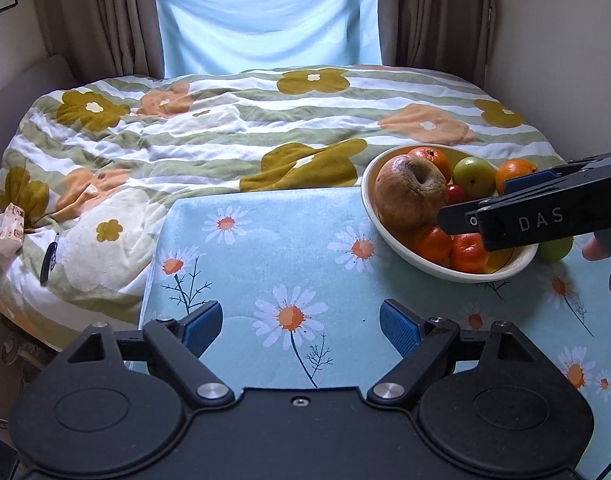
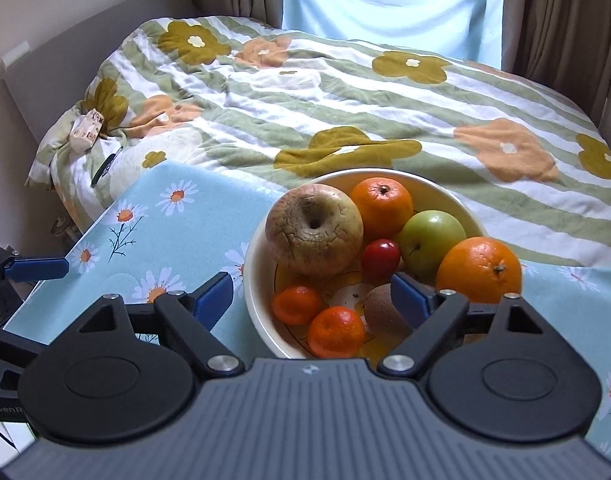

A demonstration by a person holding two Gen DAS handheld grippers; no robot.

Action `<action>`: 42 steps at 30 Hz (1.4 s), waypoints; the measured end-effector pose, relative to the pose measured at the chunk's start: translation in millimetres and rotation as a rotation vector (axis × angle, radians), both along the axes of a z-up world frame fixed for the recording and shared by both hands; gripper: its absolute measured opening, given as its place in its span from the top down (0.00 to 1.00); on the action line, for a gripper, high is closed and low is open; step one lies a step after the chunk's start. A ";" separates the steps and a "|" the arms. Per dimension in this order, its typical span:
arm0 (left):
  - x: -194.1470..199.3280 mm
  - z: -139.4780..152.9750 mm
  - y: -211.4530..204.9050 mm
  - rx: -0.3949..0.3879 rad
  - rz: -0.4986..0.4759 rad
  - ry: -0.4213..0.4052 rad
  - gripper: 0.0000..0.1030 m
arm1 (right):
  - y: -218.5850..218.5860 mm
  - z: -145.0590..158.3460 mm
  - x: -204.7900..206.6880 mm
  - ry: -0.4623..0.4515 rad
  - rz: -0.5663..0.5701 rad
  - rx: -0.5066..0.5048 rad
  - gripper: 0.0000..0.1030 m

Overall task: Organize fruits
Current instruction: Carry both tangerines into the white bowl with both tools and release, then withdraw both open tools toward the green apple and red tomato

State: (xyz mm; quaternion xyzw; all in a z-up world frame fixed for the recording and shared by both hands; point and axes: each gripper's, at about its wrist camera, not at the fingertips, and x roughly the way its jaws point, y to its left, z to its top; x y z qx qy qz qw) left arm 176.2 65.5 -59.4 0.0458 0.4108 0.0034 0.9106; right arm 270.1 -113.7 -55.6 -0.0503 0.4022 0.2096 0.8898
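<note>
A cream bowl (image 2: 261, 320) stands on the daisy-print cloth (image 1: 265, 248) and holds a wrinkled brown apple (image 2: 313, 232), an orange (image 2: 381, 206), a green apple (image 2: 431, 242), a small red fruit (image 2: 380, 260), two mandarins (image 2: 335, 330) and a kiwi (image 2: 385, 304). A larger orange (image 2: 479, 270) sits at the bowl's right rim. My right gripper (image 2: 311, 292) hangs open over the bowl's near side, its pads touching no fruit; the kiwi lies just beside its right finger. My left gripper (image 1: 301, 320) is open and empty above the cloth, left of the bowl (image 1: 389, 236).
A small green fruit (image 1: 555, 248) lies on the cloth behind the right gripper (image 1: 471, 203). Beyond the table's far edge is a bed with a flowered quilt (image 1: 225, 128). Curtains and a covered window stand behind. A person's fingers (image 1: 597, 248) show at the right edge.
</note>
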 end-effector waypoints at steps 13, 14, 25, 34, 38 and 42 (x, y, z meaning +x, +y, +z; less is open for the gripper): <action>-16.5 28.4 -4.7 -0.014 -0.047 -0.084 0.13 | -22.7 32.2 -43.1 -0.052 -0.088 -0.015 0.02; -18.2 29.8 -5.8 -0.017 -0.053 -0.089 0.13 | -25.7 34.5 -47.2 -0.057 -0.097 -0.017 0.02; -32.9 42.5 -23.9 -0.041 -0.148 -0.131 0.13 | -63.2 52.0 -94.8 -0.097 -0.227 -0.039 0.02; -33.7 47.8 -55.9 -0.049 -0.246 -0.143 0.13 | -104.2 52.6 -125.8 -0.098 -0.321 -0.062 0.02; -34.0 48.5 -76.7 -0.047 -0.276 -0.142 0.13 | -125.3 49.3 -133.8 -0.087 -0.342 -0.076 0.02; -28.7 45.1 -102.6 -0.029 -0.291 -0.128 0.13 | -147.5 40.5 -138.6 -0.061 -0.382 -0.097 0.02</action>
